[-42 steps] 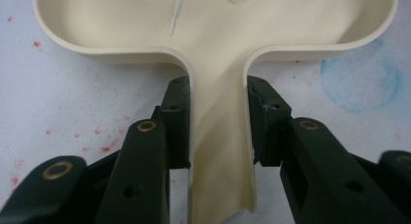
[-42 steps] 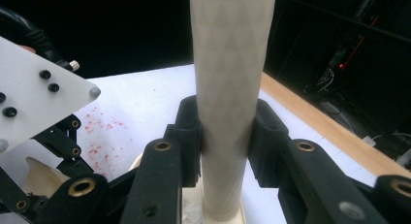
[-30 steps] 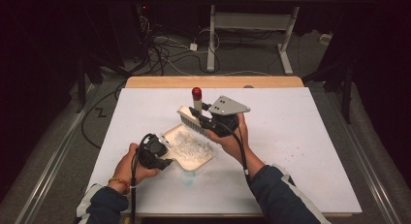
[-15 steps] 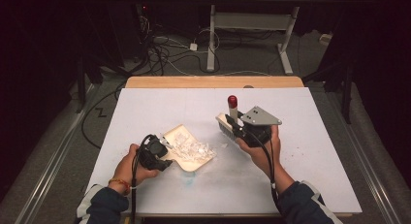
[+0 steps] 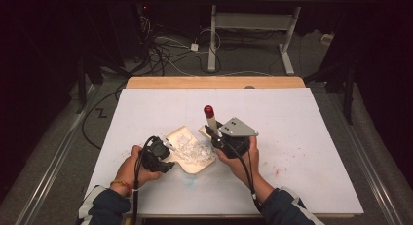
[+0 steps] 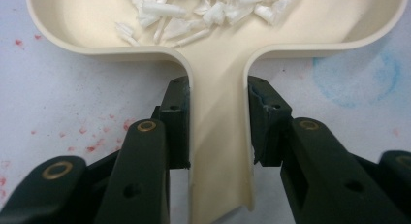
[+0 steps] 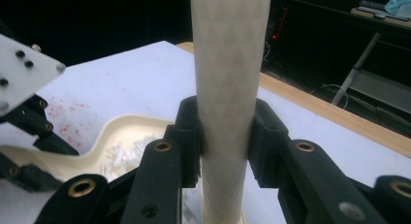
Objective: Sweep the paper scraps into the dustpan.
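Now the right gripper (image 5: 213, 136), clamped on the brush (image 5: 210, 119) handle, has swung back from the right to the dustpan (image 5: 191, 167)'s edge. Left gripper (image 5: 164, 148) stays clamped on the pan's handle, white scraps (image 5: 192, 149) inside; another sweep looks likely.

Smooth, glossy cream plastic dustpan (image 6: 218, 136); matt white paper sheet (image 5: 311, 137) over the wooden table (image 5: 214, 82).

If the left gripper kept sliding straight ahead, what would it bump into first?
The left gripper already squeezes the handle of the cream dustpan. Straight ahead comes the pan's wide tray, then probably the white scraps lying in it.
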Tool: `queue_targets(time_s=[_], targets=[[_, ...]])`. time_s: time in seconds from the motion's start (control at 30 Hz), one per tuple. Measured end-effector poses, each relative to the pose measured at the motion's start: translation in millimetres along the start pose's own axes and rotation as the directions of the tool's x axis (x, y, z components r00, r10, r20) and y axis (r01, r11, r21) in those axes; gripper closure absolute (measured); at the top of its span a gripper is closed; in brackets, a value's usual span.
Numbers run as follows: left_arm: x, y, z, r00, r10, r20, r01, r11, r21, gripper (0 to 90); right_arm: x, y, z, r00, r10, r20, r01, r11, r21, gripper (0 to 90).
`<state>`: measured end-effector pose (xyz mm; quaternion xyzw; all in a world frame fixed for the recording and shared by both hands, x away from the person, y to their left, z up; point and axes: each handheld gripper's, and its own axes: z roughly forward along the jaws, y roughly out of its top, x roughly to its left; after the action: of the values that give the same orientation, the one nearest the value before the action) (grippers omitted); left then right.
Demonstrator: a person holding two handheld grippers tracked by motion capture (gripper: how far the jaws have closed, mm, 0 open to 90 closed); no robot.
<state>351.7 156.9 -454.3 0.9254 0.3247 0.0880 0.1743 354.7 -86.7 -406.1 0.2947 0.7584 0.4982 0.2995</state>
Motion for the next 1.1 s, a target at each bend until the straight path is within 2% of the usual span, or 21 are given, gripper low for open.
queue_targets(time_s=[0.1,0.13,0.37,0.5,0.53,0.57,0.6,0.67,0.8,1.03,1.07,1.1], targets=[[-1.0,0.1,1.0,1.0000,-0.004,0.005,0.004,1.0000,-0.001,63.2,5.0,1.4,7.1,0.9999,0.006,-0.008,-0.006,1.000,-0.001,70.1],[-0.9,0.1,1.4,0.9999,-0.006,0.009,0.006,1.0000,-0.005,63.2,9.2,3.5,12.5,0.9996,0.012,-0.024,-0.012,1.000,-0.002,70.1],[0.0,-0.4,1.6,0.9997,-0.015,0.021,0.016,0.9998,-0.011,63.2,15.9,13.1,20.5,0.9981,0.016,-0.060,-0.018,0.999,-0.030,70.5],[0.5,-0.7,1.5,0.9997,-0.014,0.022,0.014,0.9998,-0.013,63.2,22.2,19.4,21.9,0.9919,0.022,-0.125,-0.029,0.998,-0.054,70.7],[0.5,-0.7,1.5,0.9997,-0.014,0.022,0.014,0.9998,-0.013,63.2,22.2,19.4,21.9,0.9919,0.022,-0.125,-0.029,0.998,-0.054,70.7],[0.5,-0.8,1.5,0.9996,-0.014,0.023,0.015,0.9998,-0.014,63.2,23.7,20.2,22.1,0.9904,0.019,-0.137,-0.027,0.998,-0.057,70.7],[0.7,-1.1,1.3,0.9996,-0.016,0.025,0.016,0.9998,-0.015,63.2,27.7,22.1,22.3,0.9915,-0.004,-0.130,-0.003,0.998,-0.058,70.7],[0.9,-1.5,1.2,0.9995,-0.019,0.027,0.020,0.9997,-0.017,63.2,28.2,22.7,22.0,0.9919,-0.015,-0.126,0.007,0.998,-0.062,70.7],[1.4,-3.3,-0.2,0.9994,-0.024,0.025,0.025,0.9995,-0.018,63.2,21.5,26.3,18.5,0.9915,-0.010,-0.130,-0.001,0.997,-0.078,70.7],[5.2,-10.7,-3.5,0.9998,-0.017,0.006,0.017,0.9998,-0.006,63.2,-2.0,36.4,9.8,0.9949,0.021,-0.098,-0.031,0.995,-0.094,70.7],[5.9,-11.7,-4.3,0.9998,-0.020,0.006,0.020,0.9998,-0.006,63.2,-7.9,37.3,7.5,0.9963,0.033,-0.079,-0.041,0.994,-0.099,70.7],[6.3,-12.7,-5.0,0.9998,-0.020,0.004,0.020,0.9998,-0.005,63.2,-7.9,37.3,7.5,0.9963,0.033,-0.079,-0.041,0.994,-0.099,70.7]])
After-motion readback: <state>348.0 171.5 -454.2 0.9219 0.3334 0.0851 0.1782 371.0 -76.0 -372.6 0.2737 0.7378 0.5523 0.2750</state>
